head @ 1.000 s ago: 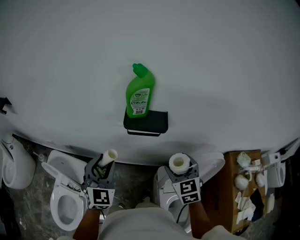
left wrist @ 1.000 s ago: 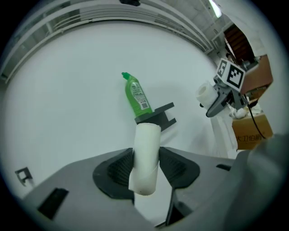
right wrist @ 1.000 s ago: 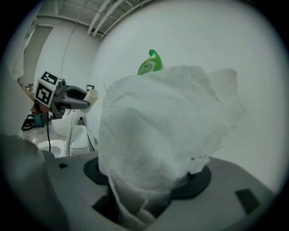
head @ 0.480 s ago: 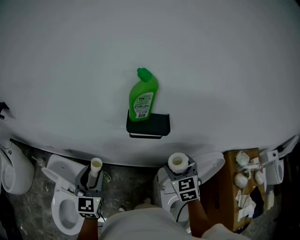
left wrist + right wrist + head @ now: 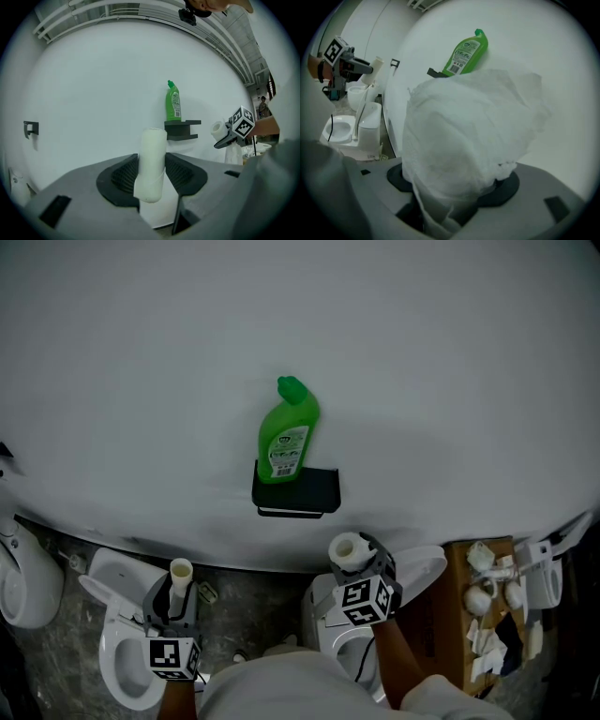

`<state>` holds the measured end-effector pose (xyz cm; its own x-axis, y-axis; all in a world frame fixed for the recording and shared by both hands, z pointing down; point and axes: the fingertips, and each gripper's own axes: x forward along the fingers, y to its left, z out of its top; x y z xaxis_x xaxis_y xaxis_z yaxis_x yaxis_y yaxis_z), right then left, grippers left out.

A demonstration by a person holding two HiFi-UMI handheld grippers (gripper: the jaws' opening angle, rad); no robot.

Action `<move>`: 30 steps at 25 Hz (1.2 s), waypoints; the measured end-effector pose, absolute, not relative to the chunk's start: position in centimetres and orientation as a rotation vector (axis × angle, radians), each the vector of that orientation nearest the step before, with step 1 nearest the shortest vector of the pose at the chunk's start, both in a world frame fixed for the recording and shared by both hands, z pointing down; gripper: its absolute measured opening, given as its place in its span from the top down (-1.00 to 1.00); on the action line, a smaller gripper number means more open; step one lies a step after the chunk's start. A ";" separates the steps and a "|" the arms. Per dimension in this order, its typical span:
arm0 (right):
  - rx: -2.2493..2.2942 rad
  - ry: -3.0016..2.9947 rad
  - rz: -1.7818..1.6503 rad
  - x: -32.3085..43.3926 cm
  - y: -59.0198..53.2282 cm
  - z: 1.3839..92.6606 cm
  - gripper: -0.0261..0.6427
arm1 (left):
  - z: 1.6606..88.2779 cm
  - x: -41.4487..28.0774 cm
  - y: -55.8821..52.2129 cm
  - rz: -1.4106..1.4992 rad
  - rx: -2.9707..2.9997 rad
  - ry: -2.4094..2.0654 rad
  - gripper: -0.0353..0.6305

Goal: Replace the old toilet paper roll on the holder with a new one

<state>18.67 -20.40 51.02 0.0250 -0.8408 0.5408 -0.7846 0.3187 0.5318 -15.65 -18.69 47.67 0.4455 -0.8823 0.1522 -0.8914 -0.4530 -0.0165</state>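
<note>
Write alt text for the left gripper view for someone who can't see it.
The left gripper clamps a pale cardboard tube upright. Behind, on the white wall, a black holder carries a green bottle; at right, the right gripper holds a white paper roll.

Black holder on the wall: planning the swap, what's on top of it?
A green cleaner bottle stands on the holder, toward its left; the shelf top beneath it is covered.

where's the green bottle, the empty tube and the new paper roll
green bottle (image 5: 288, 448), head view, on its label.
empty tube (image 5: 151, 161), left gripper view, mid side wall.
new paper roll (image 5: 464, 136), right gripper view, on its paper side.
</note>
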 end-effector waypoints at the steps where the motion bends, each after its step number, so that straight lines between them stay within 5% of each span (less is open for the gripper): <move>1: 1.445 -1.734 -0.098 18.8 -20.8 51.4 -0.08 | 47.7 -15.7 -18.7 0.217 2.612 -1.610 0.35; 30: 1.220 -1.469 -0.382 18.8 -29.4 53.0 -0.08 | 47.8 -17.7 -16.3 0.267 2.528 -1.713 0.35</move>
<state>18.82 -29.39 53.00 0.1692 -0.8290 0.5331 -0.4638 0.4103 0.7852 -17.75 -16.30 47.81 0.3610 -0.9138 0.1861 -0.9271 -0.3732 -0.0344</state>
